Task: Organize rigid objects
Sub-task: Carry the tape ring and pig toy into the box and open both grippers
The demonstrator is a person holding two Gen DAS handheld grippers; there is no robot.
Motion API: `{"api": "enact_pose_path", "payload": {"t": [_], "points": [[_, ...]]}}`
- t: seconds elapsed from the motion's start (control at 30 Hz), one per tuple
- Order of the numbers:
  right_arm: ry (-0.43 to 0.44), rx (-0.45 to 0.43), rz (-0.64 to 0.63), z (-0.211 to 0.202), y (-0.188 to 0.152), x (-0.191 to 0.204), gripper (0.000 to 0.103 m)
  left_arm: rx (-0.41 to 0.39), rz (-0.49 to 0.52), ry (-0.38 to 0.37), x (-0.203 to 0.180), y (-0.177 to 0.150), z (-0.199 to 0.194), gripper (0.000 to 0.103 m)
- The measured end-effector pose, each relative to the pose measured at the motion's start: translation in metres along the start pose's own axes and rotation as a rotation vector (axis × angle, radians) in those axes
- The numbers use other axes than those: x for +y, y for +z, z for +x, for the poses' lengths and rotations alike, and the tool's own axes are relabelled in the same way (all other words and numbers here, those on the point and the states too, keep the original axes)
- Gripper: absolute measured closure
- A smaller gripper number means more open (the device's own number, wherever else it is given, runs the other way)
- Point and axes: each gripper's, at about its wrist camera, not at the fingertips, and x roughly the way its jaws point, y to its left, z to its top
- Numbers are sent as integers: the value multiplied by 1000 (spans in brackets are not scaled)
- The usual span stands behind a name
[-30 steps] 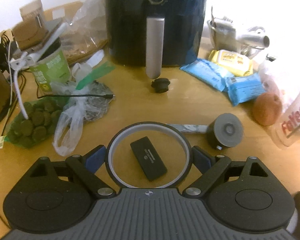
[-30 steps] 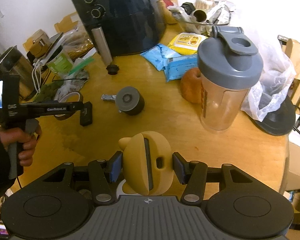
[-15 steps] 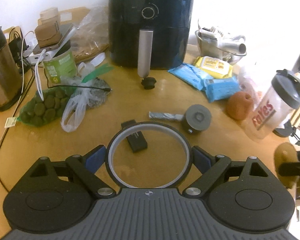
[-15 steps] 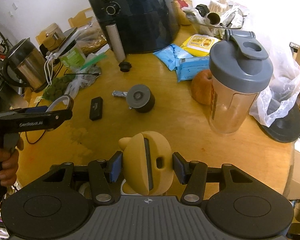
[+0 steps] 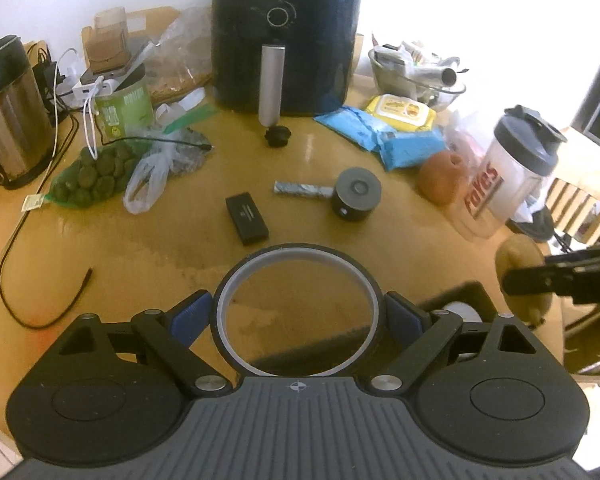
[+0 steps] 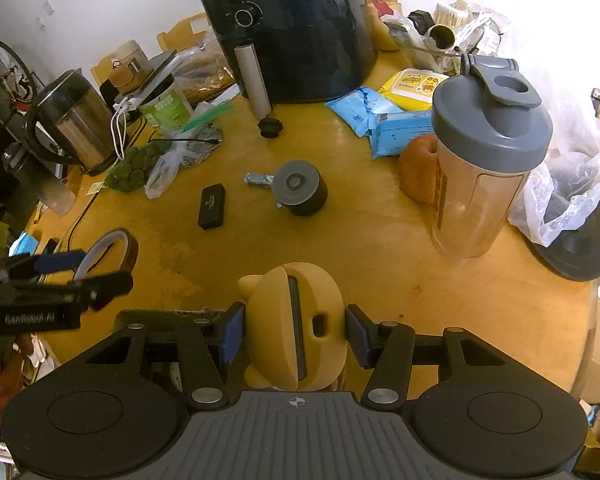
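Note:
My left gripper (image 5: 298,314) is shut on a roll of tape (image 5: 224,300), a grey-and-black ring, held above the near edge of the wooden table (image 5: 180,248). The ring also shows in the right wrist view (image 6: 112,246). My right gripper (image 6: 294,334) is shut on a yellow cat-shaped case (image 6: 296,320), held above the table's near edge; it also shows at the right in the left wrist view (image 5: 518,258). A small black box (image 5: 247,219), a grey-lidded black cylinder (image 5: 356,194) and a foil-wrapped stick (image 5: 300,189) lie mid-table.
A black air fryer (image 5: 286,36) stands at the back with a black knob (image 5: 277,136) before it. A kettle (image 5: 10,108), a green can (image 5: 126,106) and bagged greens (image 5: 96,174) are left. Blue packets (image 5: 384,136), an orange fruit (image 5: 442,176) and a shaker bottle (image 5: 512,172) are right.
My left gripper has pulled back and up with the tape ring, off the black box. The right gripper has drawn back a little with the yellow case.

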Motion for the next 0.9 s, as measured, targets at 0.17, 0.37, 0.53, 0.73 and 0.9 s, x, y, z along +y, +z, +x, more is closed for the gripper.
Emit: {"api": "enact_pose_path", "payload": {"t": [0.17, 0.37, 0.53, 0.73, 0.9], "points": [[9, -2, -6, -5, -6, 2, 47, 20, -4, 0, -9, -14, -6, 10], [20, -4, -20, -11, -12, 6, 47, 29, 16, -1, -19, -27, -12, 10], [25, -8, -31, -15, -15, 7, 47, 26, 36, -5, -27, -35, -17, 7], [33, 0, -42, -16, -21, 8, 47, -26, 31, 26, -35, -38, -30, 4], [45, 13, -57, -15, -27, 11, 47, -8, 23, 58, -37, -44, -34, 4]]}}
